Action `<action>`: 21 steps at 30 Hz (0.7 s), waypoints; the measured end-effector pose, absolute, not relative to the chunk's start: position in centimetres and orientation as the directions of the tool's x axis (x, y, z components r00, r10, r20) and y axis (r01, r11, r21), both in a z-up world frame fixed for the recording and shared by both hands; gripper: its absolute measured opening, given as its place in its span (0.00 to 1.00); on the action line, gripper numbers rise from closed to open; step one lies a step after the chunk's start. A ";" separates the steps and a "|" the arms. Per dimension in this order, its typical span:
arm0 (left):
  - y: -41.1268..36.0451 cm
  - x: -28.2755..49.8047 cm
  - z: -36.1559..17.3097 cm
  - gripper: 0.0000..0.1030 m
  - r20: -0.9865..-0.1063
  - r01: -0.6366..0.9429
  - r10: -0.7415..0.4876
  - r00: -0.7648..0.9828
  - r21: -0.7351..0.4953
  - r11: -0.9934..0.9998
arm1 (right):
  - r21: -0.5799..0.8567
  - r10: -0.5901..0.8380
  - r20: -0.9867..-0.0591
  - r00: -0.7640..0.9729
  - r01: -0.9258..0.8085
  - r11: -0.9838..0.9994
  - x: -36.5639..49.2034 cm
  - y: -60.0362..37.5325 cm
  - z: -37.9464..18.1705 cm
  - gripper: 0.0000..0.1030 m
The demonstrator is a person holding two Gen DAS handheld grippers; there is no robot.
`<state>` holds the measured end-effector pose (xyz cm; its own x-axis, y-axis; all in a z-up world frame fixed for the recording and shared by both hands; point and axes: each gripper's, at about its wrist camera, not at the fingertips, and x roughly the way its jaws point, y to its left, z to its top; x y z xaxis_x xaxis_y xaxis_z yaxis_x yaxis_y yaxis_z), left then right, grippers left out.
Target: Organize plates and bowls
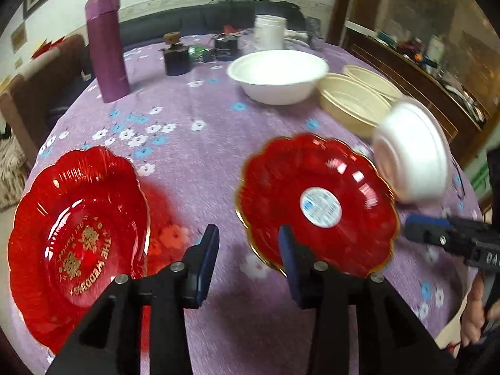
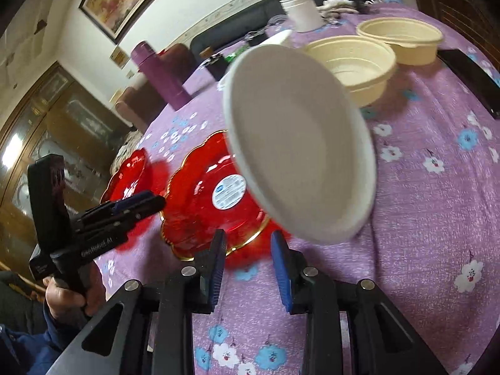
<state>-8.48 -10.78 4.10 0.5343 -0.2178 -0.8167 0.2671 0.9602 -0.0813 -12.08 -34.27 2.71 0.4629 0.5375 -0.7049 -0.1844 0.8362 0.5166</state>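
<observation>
- The left gripper sat low in its own view, fingers apart with nothing between them, over the purple flowered counter.
- Two red plates lay there: one lettered in gold at lower left, one with a round label at centre right.
- The right gripper had its fingers parted. A tilted white bowl appeared just ahead, contact unclear.
- Two cream bowls stood at upper right.

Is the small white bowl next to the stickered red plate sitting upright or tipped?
Tipped. The small white bowl is on edge, its base showing toward the left wrist camera, its hollow toward the right.
</observation>
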 end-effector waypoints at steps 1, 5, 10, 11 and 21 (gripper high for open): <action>-10.6 -8.1 4.1 0.37 -0.816 0.263 -0.231 0.529 -0.101 0.960 | 0.519 0.539 -0.703 0.464 -0.182 0.835 -12.2 -34.2 2.7 0.31; -10.8 -6.7 3.5 0.38 -0.816 0.243 -0.221 0.534 -0.103 0.965 | 0.508 0.517 -0.705 0.486 -0.164 0.846 -12.1 -34.2 2.8 0.31; -11.7 -5.8 2.5 0.22 -0.813 0.249 -0.207 0.544 -0.080 0.965 | 0.459 0.460 -0.731 0.504 -0.136 0.878 -11.3 -33.5 2.7 0.20; -11.8 -5.8 2.4 0.16 -0.814 0.254 -0.206 0.543 -0.074 0.964 | 0.463 0.464 -0.729 0.503 -0.137 0.875 -11.2 -33.4 2.7 0.17; -10.1 -10.4 3.3 0.19 -0.813 0.250 -0.210 0.544 -0.082 0.965 | 0.385 0.437 -0.758 0.483 -0.210 0.899 -11.6 -31.1 3.4 0.15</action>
<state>-10.39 -10.11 3.30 0.5437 -0.2099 -0.8126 0.2499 0.9648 -0.0820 -11.61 -31.07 3.35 0.4832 0.4374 -0.7584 -0.2099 0.8989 0.3847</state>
